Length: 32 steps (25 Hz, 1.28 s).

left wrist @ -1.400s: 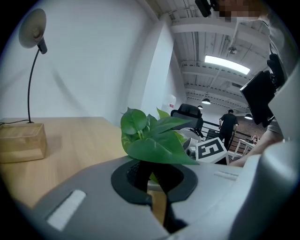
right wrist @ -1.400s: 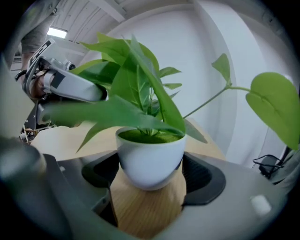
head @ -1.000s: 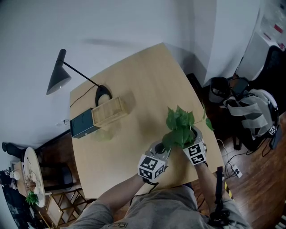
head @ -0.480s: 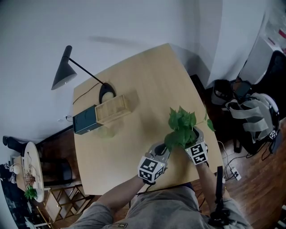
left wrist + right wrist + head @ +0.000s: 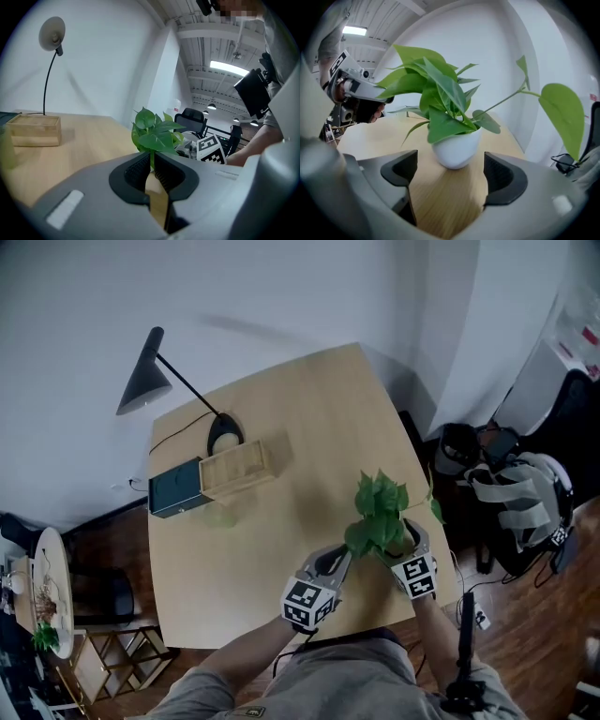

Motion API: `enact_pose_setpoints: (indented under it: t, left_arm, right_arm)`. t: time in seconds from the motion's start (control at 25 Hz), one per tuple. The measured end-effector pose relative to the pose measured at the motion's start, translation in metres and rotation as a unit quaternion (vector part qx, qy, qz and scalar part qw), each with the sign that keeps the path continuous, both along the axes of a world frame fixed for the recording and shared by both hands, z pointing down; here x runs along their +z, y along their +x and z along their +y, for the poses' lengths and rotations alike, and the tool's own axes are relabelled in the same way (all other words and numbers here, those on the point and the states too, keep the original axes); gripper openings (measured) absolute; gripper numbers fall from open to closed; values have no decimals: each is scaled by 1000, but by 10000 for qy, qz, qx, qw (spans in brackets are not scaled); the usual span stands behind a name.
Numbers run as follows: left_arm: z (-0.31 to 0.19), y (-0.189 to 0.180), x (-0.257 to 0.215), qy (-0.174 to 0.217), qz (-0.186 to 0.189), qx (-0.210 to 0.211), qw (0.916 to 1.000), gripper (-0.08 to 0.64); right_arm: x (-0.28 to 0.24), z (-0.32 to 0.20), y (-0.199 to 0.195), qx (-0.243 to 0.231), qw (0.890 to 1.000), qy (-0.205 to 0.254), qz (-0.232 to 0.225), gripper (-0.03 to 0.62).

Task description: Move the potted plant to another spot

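Observation:
The potted plant (image 5: 380,515) stands on the wooden table (image 5: 281,399) near its front right corner, its green leaves hiding the pot from above. In the right gripper view the white round pot (image 5: 457,147) rests on the wood just ahead of my right gripper (image 5: 450,171), whose jaws are opening and stand wide on either side without touching it. My left gripper (image 5: 337,561) lies left of the plant with its jaws nearly together and nothing held; the leaves (image 5: 152,133) show just beyond its tips (image 5: 152,161).
A black desk lamp (image 5: 150,381), a wooden box (image 5: 234,470) and a dark green box (image 5: 175,488) sit at the table's far left. The right table edge runs close behind the pot. A chair with bags (image 5: 520,493) stands on the floor to the right.
Both grippers have slid a little toward the near table edge. The plant stays standing on the table.

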<state>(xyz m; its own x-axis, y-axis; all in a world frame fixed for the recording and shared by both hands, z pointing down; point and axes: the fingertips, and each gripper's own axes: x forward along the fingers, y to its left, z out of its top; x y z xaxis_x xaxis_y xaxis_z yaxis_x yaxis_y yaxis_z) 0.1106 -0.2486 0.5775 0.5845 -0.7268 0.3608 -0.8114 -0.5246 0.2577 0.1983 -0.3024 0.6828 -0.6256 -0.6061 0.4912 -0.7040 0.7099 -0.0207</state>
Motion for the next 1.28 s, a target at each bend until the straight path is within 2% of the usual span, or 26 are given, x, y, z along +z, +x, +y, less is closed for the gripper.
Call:
enact_pose_setpoints:
  t: [0.12, 0.28, 0.48, 0.76, 0.8, 0.88, 0.96, 1.08, 1.28]
  left_arm:
    - [6, -7, 1, 43, 45, -145, 9999, 18]
    - [27, -16, -3, 127, 111, -305, 9994, 12]
    - [61, -28, -16, 302, 224, -467, 9982, 1]
    - [120, -50, -34, 546, 314, -837, 9945, 0]
    - [129, -53, -36, 581, 321, -885, 9939, 0]
    - [148, -55, -40, 634, 361, -956, 9927, 0]
    - [167, -55, -44, 671, 425, -985, 9920, 0]
    - [192, -54, -48, 698, 535, -1009, 9910, 0]
    - [226, -47, -49, 706, 677, -1037, 9898, 0]
  right_arm:
    - [-3, 11, 14, 185, 9997, -133, 32, 443]
    - [-12, 39, 28, 444, 9984, -355, -66, 381]
    - [-34, 73, 21, 566, 9948, -563, -633, 324]
    - [-73, 134, -15, 174, 9955, -323, -868, 311]
    - [-80, 145, -18, 159, 9958, -244, -867, 284]
    - [-94, 168, -23, 164, 9960, -56, -873, 143]
    - [-106, 190, -24, 155, 9958, 101, -892, 61]
    - [-121, 218, -23, 135, 9956, 252, -887, 8]
    - [-141, 254, -13, 166, 9956, 465, -802, 6]
